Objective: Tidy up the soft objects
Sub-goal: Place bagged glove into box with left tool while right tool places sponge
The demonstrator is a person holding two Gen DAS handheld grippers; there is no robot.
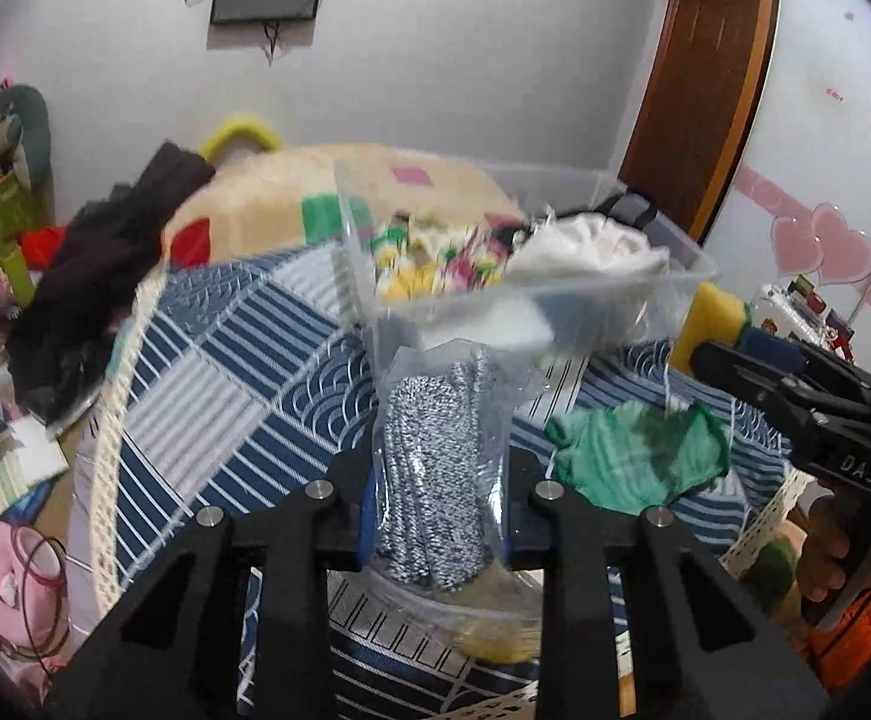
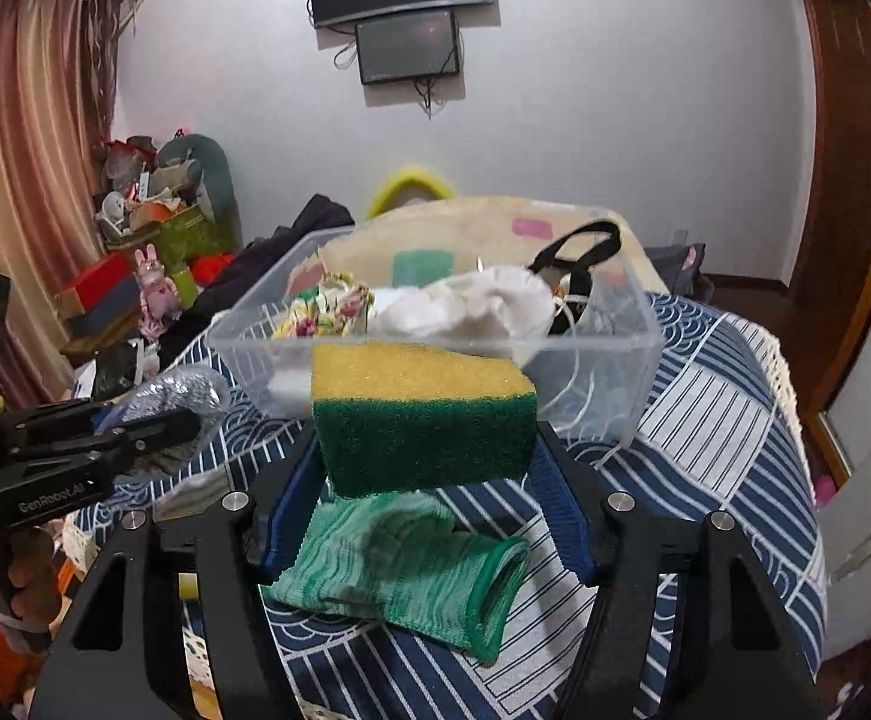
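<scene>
My left gripper (image 1: 438, 480) is shut on a clear bag of black-and-white cloth (image 1: 435, 456) and holds it up in front of the clear plastic bin (image 1: 675, 276). My right gripper (image 2: 426, 462) is shut on a yellow and green sponge (image 2: 417, 414), just short of the bin (image 2: 639, 372). The bin holds a white cloth (image 2: 471, 300), a floral cloth (image 2: 327, 306) and a black strap (image 2: 585, 246). A green glove (image 2: 399, 564) lies on the table under the sponge; it also shows in the left wrist view (image 1: 633, 450). The right gripper and sponge (image 1: 711, 318) appear at the right of the left wrist view.
The table has a blue and white patterned cloth (image 2: 705, 408) with a lace edge. A beige cushion (image 1: 267, 198) and dark clothes (image 1: 105, 264) lie behind the bin. Clutter (image 2: 147, 228) stands at the left, a wooden door frame (image 2: 843, 240) at the right.
</scene>
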